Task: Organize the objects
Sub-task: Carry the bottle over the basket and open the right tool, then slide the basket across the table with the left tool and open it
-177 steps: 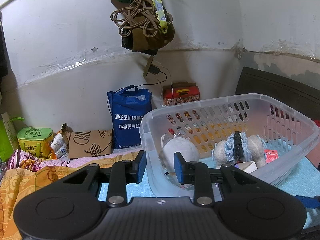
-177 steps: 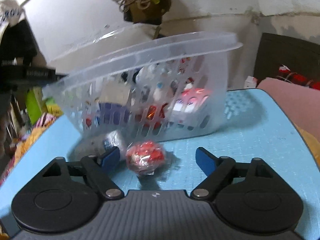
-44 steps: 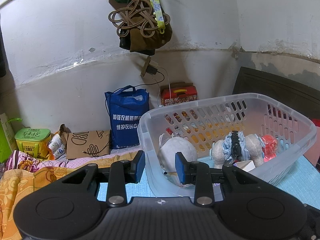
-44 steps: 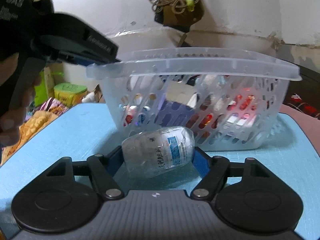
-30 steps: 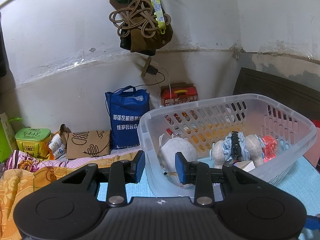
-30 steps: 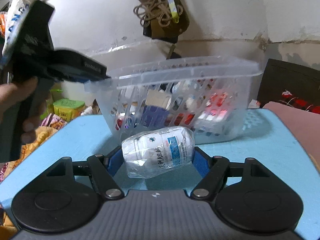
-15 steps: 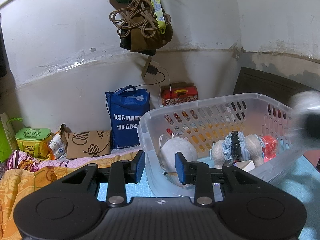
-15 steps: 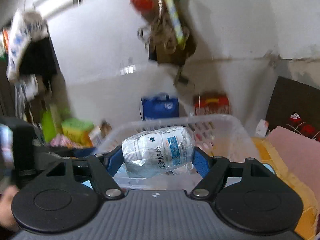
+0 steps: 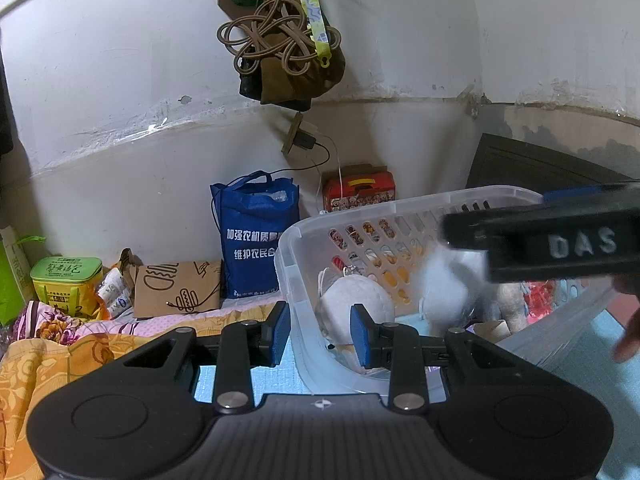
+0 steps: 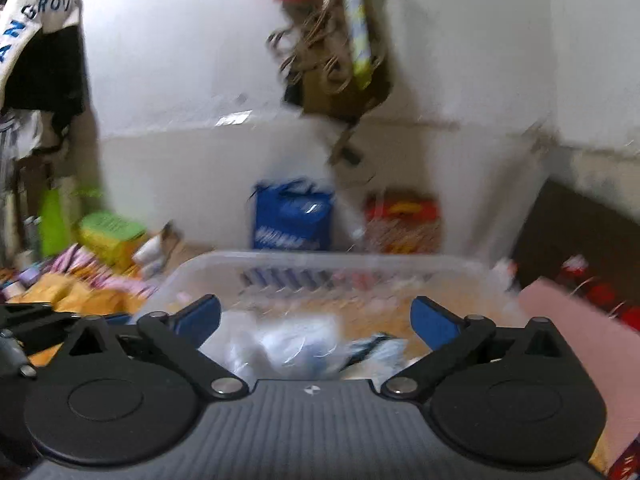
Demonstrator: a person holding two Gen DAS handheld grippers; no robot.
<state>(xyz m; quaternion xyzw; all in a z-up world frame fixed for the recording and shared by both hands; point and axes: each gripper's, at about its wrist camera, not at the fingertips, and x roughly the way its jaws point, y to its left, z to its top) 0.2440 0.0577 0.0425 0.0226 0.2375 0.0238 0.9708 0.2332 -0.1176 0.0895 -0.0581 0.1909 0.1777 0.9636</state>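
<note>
Far left of the basket point(image 9: 408, 210): a green tin point(image 9: 66, 285), crumpled packets and a printed cardboard piece point(image 9: 178, 288) on floral bedding; just left of the basket's back corner, a blue tote bag point(image 9: 258, 248) against the wall; behind the basket, a red carton point(image 9: 359, 192).

At the basket's left wall: left gripper point(image 9: 318, 330) clamped on the plastic rim, one blue pad outside, the other inside, steadying the basket on the blue mat point(image 9: 592, 364).

Inside the basket, from its left wall rightward: a white plush ball point(image 9: 354, 304); then a pale blur, apparently the plastic-wrapped bottle point(image 9: 444, 284), dropping or just landed, too smeared to say which; a beige plush toy and a red wrapped item near the right wall, partly hidden.

Above the basket's right half: right gripper point(image 10: 316, 316) spread wide, nothing between the pads; in its own view, the bottle point(image 10: 296, 346) as a blurred white-and-blue shape below the jaws, inside the basket.

Progress, judged from this: well along; several things already in the basket and the bottle apparently just delivered; no loose items visible on the bare mat beside the basket, though much of it lies out of view; remaining, at most, a check for strays beyond the basket's right side and a release of the rim.
</note>
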